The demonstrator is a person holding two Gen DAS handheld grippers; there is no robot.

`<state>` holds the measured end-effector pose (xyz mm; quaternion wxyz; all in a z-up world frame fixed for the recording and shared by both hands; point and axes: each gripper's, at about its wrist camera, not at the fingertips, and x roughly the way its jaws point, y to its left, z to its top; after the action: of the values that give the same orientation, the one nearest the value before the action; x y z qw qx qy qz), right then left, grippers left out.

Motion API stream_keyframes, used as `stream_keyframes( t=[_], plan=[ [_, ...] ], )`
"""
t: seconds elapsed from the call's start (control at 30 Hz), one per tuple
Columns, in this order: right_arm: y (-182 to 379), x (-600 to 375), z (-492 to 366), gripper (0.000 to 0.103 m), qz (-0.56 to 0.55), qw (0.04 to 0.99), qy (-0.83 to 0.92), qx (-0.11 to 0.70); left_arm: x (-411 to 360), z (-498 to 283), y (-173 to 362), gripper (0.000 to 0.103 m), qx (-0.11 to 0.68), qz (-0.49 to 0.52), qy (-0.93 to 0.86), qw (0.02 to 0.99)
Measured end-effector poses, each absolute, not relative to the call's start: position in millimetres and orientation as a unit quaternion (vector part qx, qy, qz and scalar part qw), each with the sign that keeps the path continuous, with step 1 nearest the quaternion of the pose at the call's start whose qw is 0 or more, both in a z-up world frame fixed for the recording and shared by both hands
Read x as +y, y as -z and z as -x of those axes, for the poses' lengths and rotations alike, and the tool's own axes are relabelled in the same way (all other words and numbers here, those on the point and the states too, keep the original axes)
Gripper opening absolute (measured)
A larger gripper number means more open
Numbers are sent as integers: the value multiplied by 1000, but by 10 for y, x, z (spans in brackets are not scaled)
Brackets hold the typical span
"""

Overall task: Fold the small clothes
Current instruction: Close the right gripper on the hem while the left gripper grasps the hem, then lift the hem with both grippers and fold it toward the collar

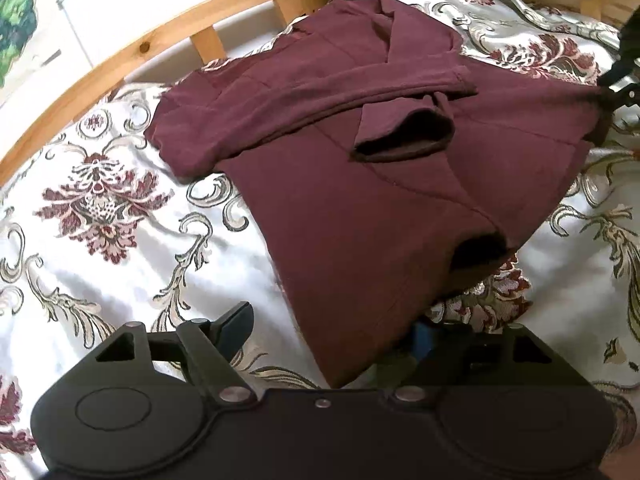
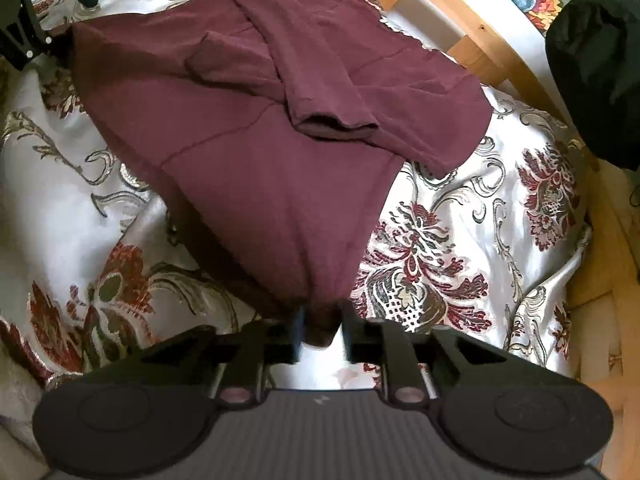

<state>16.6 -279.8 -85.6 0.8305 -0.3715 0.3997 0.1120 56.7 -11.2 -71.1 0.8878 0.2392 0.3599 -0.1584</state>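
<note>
A maroon long-sleeved top [image 1: 360,208] lies on the floral bedspread [image 1: 100,200], both sleeves folded across its body. My left gripper [image 1: 332,332] stands open at its near hem corner; the left finger [image 1: 236,320] is clear of the cloth, the right finger is hidden under it. In the right wrist view the top [image 2: 260,152] runs down to my right gripper [image 2: 320,328], whose jaws are shut on the other hem corner and lift it slightly. The left gripper also shows at the upper left there [image 2: 24,36].
A curved wooden bed rail [image 1: 120,60] runs behind the top; it also shows in the right wrist view [image 2: 500,52]. A black bundle [image 2: 596,80] sits at the bed's right edge.
</note>
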Motion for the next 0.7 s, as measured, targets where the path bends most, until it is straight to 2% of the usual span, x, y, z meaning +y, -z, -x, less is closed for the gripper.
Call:
stream_keyframes(
  t=[0.13, 0.23, 0.3, 0.37, 0.43, 0.5, 0.53, 0.57, 0.6, 0.63, 0.67, 0.7],
  plan=[
    [853, -2731, -50, 64, 392, 827, -139, 379, -135, -524, 709, 73, 352, -251, 163, 887],
    [919, -2649, -7, 72, 415, 817, -155, 370, -138, -508, 704, 69, 348, -254, 164, 888],
    [1013, -2607, -45, 73, 435, 805, -153, 372, -146, -490, 701, 65, 342, -257, 165, 889],
    [1120, -2594, -127, 75, 449, 799, -135, 376, -151, -474, 694, 47, 336, -257, 169, 890],
    [1203, -2594, -220, 82, 457, 798, -122, 374, -147, -470, 680, 36, 335, -247, 180, 891],
    [1227, -2585, -246, 83, 462, 803, -114, 358, -140, -468, 669, 26, 334, -235, 186, 894],
    [1234, -2582, -250, 83, 465, 804, -113, 352, -134, -462, 660, 16, 331, -230, 188, 896],
    [1242, -2579, -244, 81, 468, 805, -113, 347, -127, -454, 650, 12, 327, -227, 189, 898],
    [1246, -2589, -237, 72, 467, 805, -117, 346, -122, -441, 635, 11, 321, -224, 189, 900],
    [1246, -2599, -230, 54, 461, 807, -124, 348, -112, -427, 618, 7, 315, -221, 191, 903],
    [1242, -2612, -223, 44, 453, 808, -133, 352, -106, -411, 600, 6, 310, -218, 193, 905],
    [1233, -2601, -196, 28, 449, 811, -135, 351, -102, -399, 583, 6, 305, -216, 195, 907]
  ],
)
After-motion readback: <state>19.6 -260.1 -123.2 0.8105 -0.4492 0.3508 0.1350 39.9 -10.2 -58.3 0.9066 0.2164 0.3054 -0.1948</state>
